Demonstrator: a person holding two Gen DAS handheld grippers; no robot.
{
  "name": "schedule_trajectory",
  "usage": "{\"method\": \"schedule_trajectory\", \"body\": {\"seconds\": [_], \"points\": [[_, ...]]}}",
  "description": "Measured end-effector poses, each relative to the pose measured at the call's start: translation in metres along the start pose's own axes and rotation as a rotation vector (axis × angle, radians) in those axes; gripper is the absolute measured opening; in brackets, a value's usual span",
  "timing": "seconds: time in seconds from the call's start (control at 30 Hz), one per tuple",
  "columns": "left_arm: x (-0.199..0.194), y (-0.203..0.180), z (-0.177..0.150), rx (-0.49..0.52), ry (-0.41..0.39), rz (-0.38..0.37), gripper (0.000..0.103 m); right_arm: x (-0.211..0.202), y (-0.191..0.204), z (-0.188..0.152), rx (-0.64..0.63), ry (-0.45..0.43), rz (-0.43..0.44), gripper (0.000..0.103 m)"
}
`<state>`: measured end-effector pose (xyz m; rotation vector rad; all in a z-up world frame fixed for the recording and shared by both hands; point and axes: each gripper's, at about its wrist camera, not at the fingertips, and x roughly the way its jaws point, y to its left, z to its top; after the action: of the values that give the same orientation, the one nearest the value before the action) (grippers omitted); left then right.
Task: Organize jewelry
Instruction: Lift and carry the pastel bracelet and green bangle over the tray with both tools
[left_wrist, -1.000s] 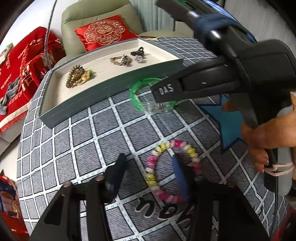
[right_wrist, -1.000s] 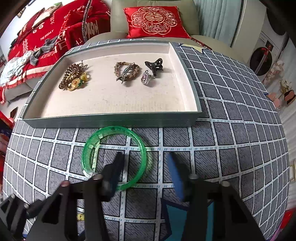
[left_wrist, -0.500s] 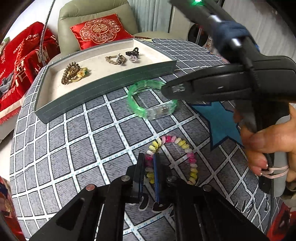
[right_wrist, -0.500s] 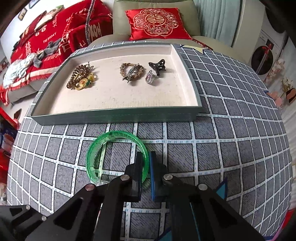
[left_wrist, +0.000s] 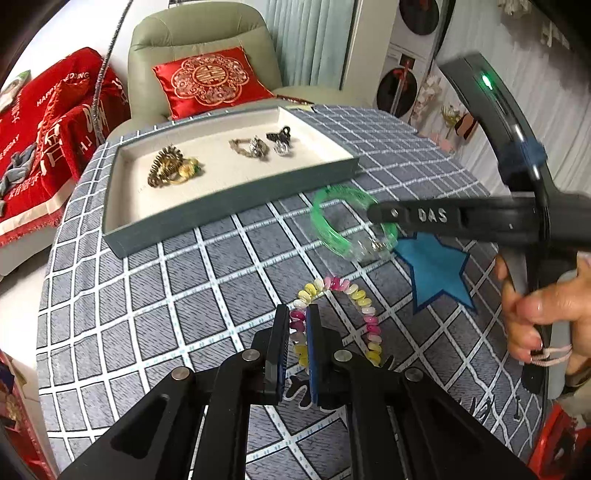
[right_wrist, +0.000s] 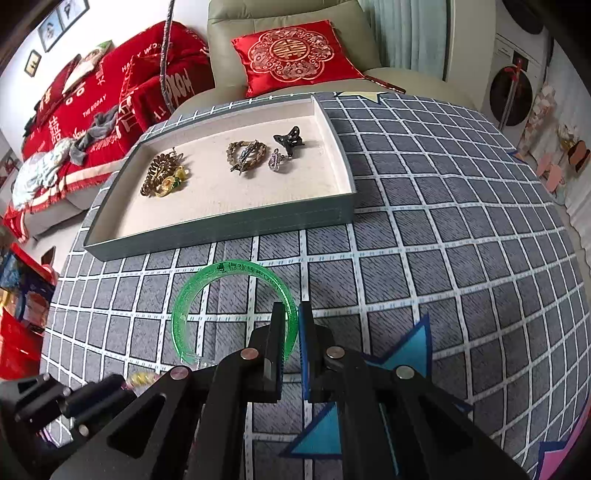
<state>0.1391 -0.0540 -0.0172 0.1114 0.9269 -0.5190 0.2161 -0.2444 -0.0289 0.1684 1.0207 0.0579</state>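
We see one big grey tray (right_wrist: 229, 225) at the far side of the bench (right_wrist: 443, 240), with four pieces lying in it: a gold hair clip (right_wrist: 162, 177), a brown bracelet (right_wrist: 245, 153), a black claw clip (right_wrist: 290, 138) and a small silver charm (right_wrist: 275, 162). Near us, our right tongs (right_wrist: 291, 325) pinch one clear green bangle (right_wrist: 207, 291). Our left tongs (left_wrist: 297, 328) pinch one pink-and-yellow bead bracelet (left_wrist: 354, 295).
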Motion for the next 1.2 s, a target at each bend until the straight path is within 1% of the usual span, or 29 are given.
{"method": "schedule_trajectory", "body": {"seconds": [0.13, 0.27, 0.5, 0.67, 0.83, 1.07, 1.2], "points": [[-0.009, 0.009, 0.007, -0.019, -0.029, 0.002, 0.024, -0.007, -0.005, -0.001, 0.028, -0.008, 0.013, 0.008], [-0.015, 0.021, 0.018, -0.034, -0.062, 0.013, 0.024, -0.017, -0.005, 0.002, 0.029, -0.025, 0.012, 0.008], [-0.024, 0.039, 0.041, -0.057, -0.121, 0.031, 0.024, -0.033, 0.002, 0.016, 0.016, -0.063, 0.015, 0.008], [-0.031, 0.051, 0.060, -0.069, -0.167, 0.044, 0.024, -0.040, 0.007, 0.033, 0.005, -0.090, 0.007, 0.008], [-0.029, 0.063, 0.076, -0.076, -0.198, 0.056, 0.024, -0.040, 0.011, 0.048, 0.001, -0.101, 0.004, 0.008], [-0.021, 0.075, 0.094, -0.090, -0.218, 0.066, 0.024, -0.030, 0.018, 0.067, -0.002, -0.101, 0.012, 0.008], [-0.013, 0.089, 0.108, -0.115, -0.221, 0.073, 0.024, -0.022, 0.020, 0.080, 0.000, -0.103, 0.014, 0.008]]}}
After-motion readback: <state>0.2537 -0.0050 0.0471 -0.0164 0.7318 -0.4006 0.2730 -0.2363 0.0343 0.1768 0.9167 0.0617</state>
